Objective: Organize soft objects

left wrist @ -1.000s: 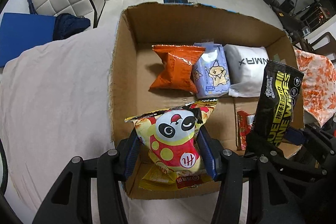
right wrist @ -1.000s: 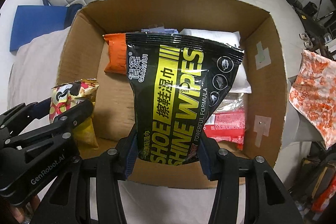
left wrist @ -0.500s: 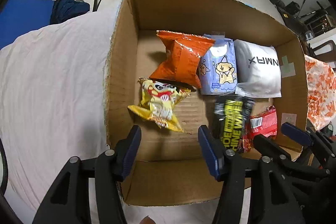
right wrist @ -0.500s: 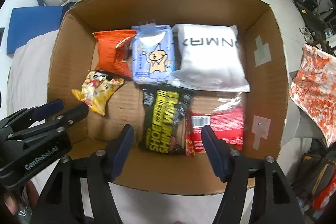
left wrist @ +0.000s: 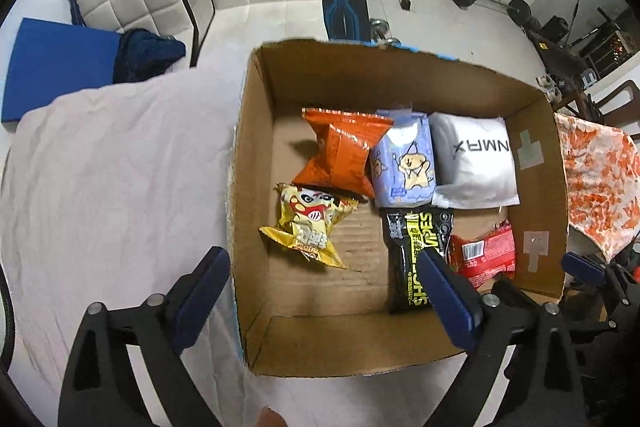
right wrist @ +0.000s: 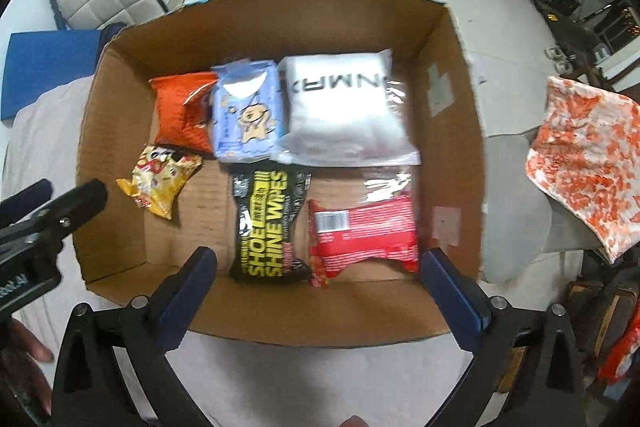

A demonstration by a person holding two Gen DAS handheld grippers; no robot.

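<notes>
Six soft packs lie inside an open cardboard box [right wrist: 460, 75] on a cloth-covered table [left wrist: 100, 187], while two hand-held grippers hang above its near edge with nothing in them. The left gripper [left wrist: 324, 295] has its jaws spread wide over the box's near-left corner; the right gripper [right wrist: 318, 291] is likewise wide apart over the near wall.

Along the far side sit an orange snack bag [right wrist: 182, 115], a blue tissue pack [right wrist: 248, 115] and a white pouch [right wrist: 344, 115], touching one another in a row. Nearer the camera lie a yellow snack bag [right wrist: 158, 181], slightly askew beside the left wall, a black shoe-wipes pack [right wrist: 268, 223] and a red packet [right wrist: 362, 235], the last two side by side.

With every visible pack in the box and neither tool loaded, the sorting looks close to finished. What may remain, as a guess, is straightening the yellow bag, or fetching items outside the frame; an orange-patterned cloth [right wrist: 588, 163] lies on a surface to the right of the box, and whether it belongs to the job cannot be told.
</notes>
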